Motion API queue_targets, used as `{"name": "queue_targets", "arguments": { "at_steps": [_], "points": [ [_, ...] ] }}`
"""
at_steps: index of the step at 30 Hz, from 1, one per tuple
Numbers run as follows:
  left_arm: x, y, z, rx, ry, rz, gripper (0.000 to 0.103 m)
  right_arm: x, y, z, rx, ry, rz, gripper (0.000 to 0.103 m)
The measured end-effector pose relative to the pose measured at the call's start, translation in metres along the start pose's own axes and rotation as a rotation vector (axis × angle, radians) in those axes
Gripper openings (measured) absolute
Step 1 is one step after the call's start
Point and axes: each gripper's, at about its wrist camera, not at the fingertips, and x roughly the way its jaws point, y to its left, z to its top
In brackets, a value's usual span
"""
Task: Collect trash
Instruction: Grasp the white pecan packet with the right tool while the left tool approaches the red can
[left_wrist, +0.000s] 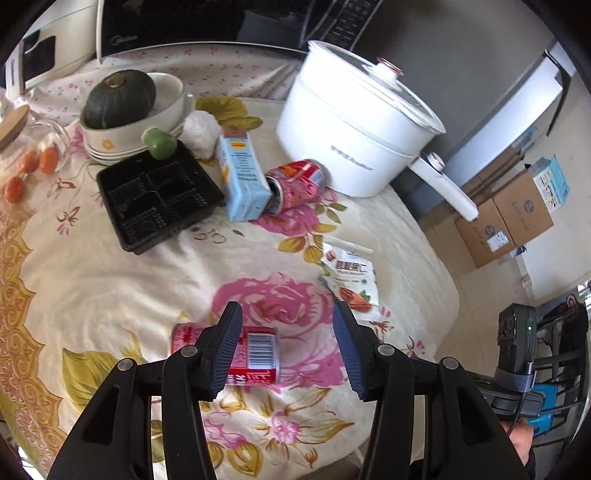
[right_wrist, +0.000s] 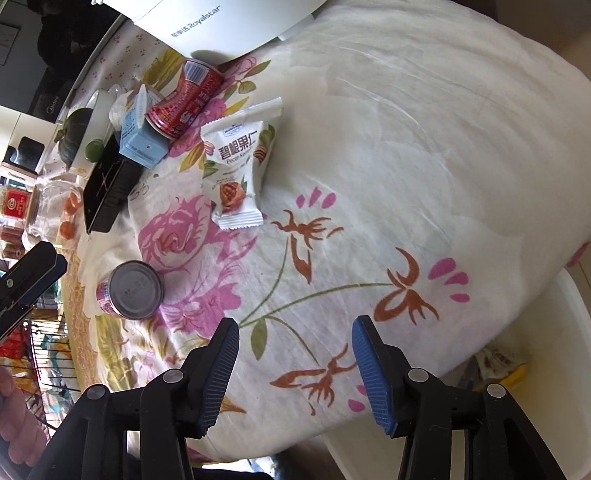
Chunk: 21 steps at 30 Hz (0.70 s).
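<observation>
The left hand-held gripper (left_wrist: 288, 347) hovered low over the flowered surface (left_wrist: 110, 277) with its jaws spread wide and nothing between them. The nearest piece of trash, a red can (left_wrist: 255, 356) lying on its side, sat just beside and partly behind the left finger, so it lay a little to the left of the gap rather than inside it. Its long axis ran roughly left to right across that view, more or less in line with the direction the jaws close; by my judgement the gripper would need to shift left and probably turn before it could close across the can's round body.

The right hand-held gripper (right_wrist: 295, 369) was also wide and empty, over bare cloth near the surface's edge. From it the same can showed end-on, off to the left and well apart, so the left hand was plainly the nearer one. A snack packet (right_wrist: 236, 170) lay flat farther out, and a second red can (right_wrist: 184, 103) rested on its side touching a blue carton (right_wrist: 142, 140) near the white pot (left_wrist: 354, 125).
</observation>
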Motion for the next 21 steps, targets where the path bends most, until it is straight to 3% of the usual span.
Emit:
{"name": "queue_targets", "arguments": {
  "at_steps": [10, 14, 16, 18, 21],
  "points": [
    [0.018, 0.034, 0.020, -0.055, 0.029, 0.066, 0.056, 0.030, 0.017, 0.028, 0.001, 0.001, 0.034, 0.058],
    [0.024, 0.035, 0.010, -0.073, 0.089, 0.002, 0.056, 0.039, 0.024, 0.037, -0.017, -0.009, 0.040, 0.058],
    [0.021, 0.030, 0.005, -0.037, 0.093, -0.013, 0.060, 0.041, 0.028, 0.041, -0.030, -0.018, 0.040, 0.058],
    [0.018, 0.023, 0.004, 0.035, 0.080, 0.040, 0.073, 0.042, 0.031, 0.045, -0.044, -0.027, 0.035, 0.058],
    [0.018, 0.023, 0.004, 0.059, 0.076, 0.060, 0.075, 0.045, 0.034, 0.050, -0.065, -0.045, 0.019, 0.058]
  ]
}}
